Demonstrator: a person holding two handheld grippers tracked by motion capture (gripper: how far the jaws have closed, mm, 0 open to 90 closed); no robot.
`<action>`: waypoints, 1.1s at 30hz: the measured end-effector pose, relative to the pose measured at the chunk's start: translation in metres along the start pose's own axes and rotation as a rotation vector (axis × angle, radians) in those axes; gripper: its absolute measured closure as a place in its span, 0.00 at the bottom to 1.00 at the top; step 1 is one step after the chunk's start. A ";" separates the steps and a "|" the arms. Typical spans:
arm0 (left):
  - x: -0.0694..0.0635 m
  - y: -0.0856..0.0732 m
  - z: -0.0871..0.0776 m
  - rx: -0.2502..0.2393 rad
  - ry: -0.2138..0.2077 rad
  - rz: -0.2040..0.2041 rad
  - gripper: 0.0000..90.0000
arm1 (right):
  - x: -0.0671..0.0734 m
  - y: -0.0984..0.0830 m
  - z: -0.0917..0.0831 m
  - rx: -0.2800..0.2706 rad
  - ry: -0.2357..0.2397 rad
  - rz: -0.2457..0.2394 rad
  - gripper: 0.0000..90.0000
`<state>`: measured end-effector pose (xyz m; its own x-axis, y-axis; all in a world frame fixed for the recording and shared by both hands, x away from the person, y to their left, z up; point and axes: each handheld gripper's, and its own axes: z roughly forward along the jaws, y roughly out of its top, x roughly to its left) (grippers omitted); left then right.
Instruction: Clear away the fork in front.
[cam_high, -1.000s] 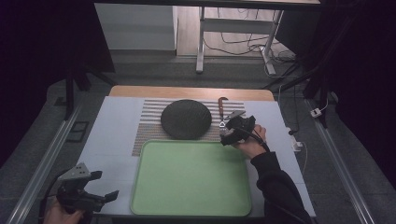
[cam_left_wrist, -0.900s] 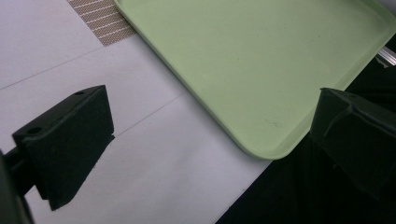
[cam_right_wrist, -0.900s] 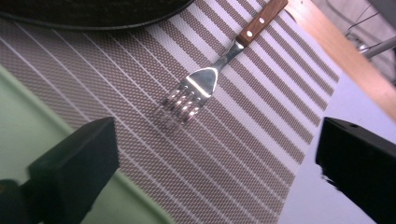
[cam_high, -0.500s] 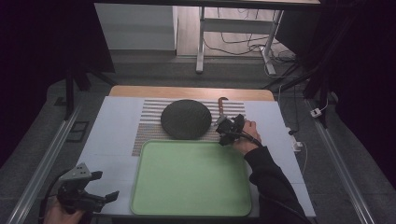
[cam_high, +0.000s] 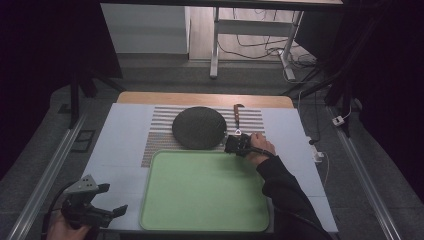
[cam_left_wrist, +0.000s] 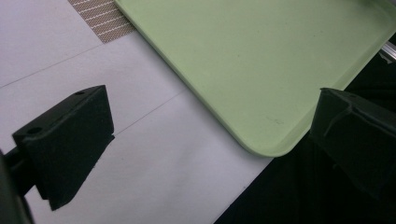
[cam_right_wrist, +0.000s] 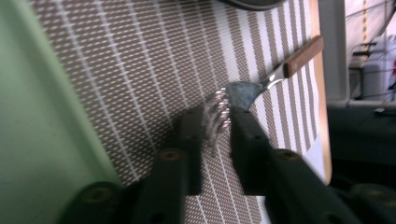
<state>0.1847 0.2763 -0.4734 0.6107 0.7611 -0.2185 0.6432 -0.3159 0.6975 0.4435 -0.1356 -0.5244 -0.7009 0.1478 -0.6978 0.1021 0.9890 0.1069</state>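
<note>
Fork (cam_right_wrist: 219, 109) on the striped mat (cam_right_wrist: 140, 79) near the table's far edge looks light, stiff and slippery; right gripper (cam_right_wrist: 215, 122) is clamped on its tines, left gripper (cam_left_wrist: 205, 140) wide apart.

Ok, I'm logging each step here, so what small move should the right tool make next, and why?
Probably lift the fork straight up a little. The right tool has its jaws closed around the tines, the wooden handle still lies on the striped mat, and the green tray sits empty right beside it.
</note>
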 end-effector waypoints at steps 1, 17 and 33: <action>0.000 0.000 0.000 -0.002 0.002 0.000 0.00 | 0.000 0.000 0.000 0.000 0.000 0.000 0.94; -0.002 0.000 -0.001 -0.012 0.012 0.006 0.00 | -0.008 -0.006 -0.025 -0.057 -0.073 0.007 1.00; -0.003 0.007 0.003 -0.035 -0.032 0.020 0.00 | -0.015 -0.021 -0.072 -0.172 -0.027 0.182 1.00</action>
<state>0.1890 0.2705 -0.4696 0.6376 0.7365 -0.2257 0.6150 -0.3103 0.7249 0.4010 -0.1592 -0.4648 -0.6621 0.3261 -0.6747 0.1021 0.9312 0.3498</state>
